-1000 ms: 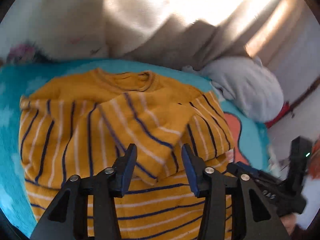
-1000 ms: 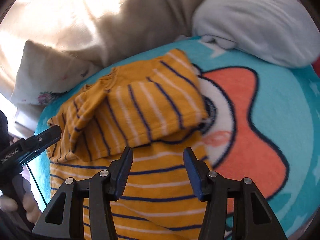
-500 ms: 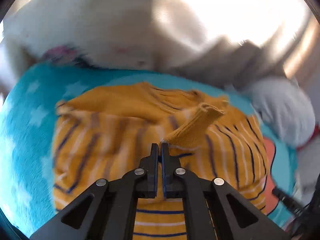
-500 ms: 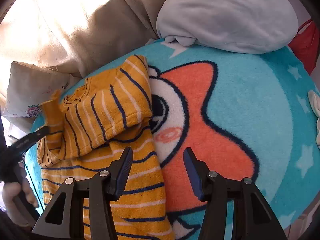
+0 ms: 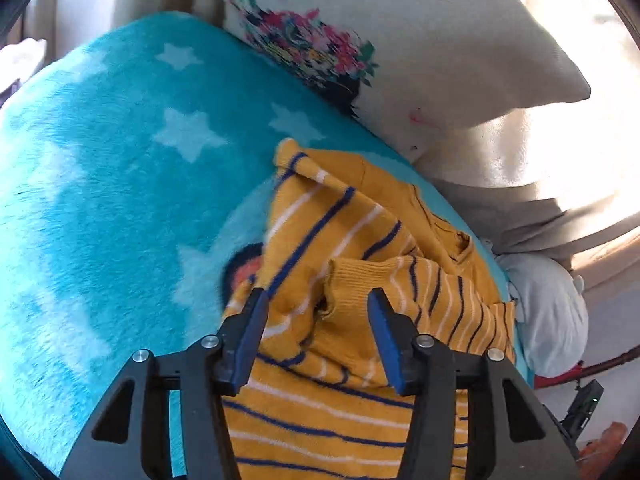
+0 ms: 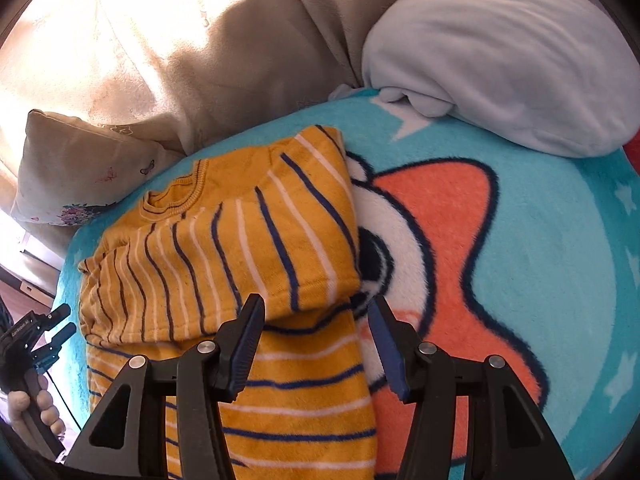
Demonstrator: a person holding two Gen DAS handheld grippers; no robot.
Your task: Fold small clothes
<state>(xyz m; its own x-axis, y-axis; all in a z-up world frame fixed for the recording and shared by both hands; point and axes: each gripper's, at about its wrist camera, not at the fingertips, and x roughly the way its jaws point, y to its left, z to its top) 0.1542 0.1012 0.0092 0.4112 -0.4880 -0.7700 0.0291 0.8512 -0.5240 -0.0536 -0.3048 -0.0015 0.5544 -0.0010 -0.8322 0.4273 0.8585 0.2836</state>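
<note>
Fingers of the left gripper (image 5: 316, 312) are seen in the left wrist view spread apart and opening, with the ribbed cuff of a sleeve (image 5: 348, 280) lying loose between them, pressed by neither pad. The sleeve belongs to a yellow striped sweater (image 5: 340, 400), which is spread on a turquoise star-patterned blanket (image 5: 120, 200) covering the bed. The sleeve is folded across the sweater's body. A white pillow with a floral print (image 5: 420, 60) is propped at the far edge of the blanket, just beyond the sweater's shoulder. A pale blue cushion (image 5: 548, 312) is seen at the right edge.

Fingers of the right gripper (image 6: 316, 316) are seen in the right wrist view standing apart above the sweater (image 6: 240, 260), with nothing gripped; the hem edge of the folded-over sleeve and the blanket's orange fish figure (image 6: 460, 260) are framed between them. The sweater lies toward the left side of the blanket (image 6: 560, 220), neck toward the far edge, both sleeves folded across its chest. The pale blue cushion (image 6: 500, 52) rests on the far right corner. The left gripper (image 6: 48, 324) is seen at the lower left, beside the sweater, held by a hand (image 6: 28, 408).
</note>
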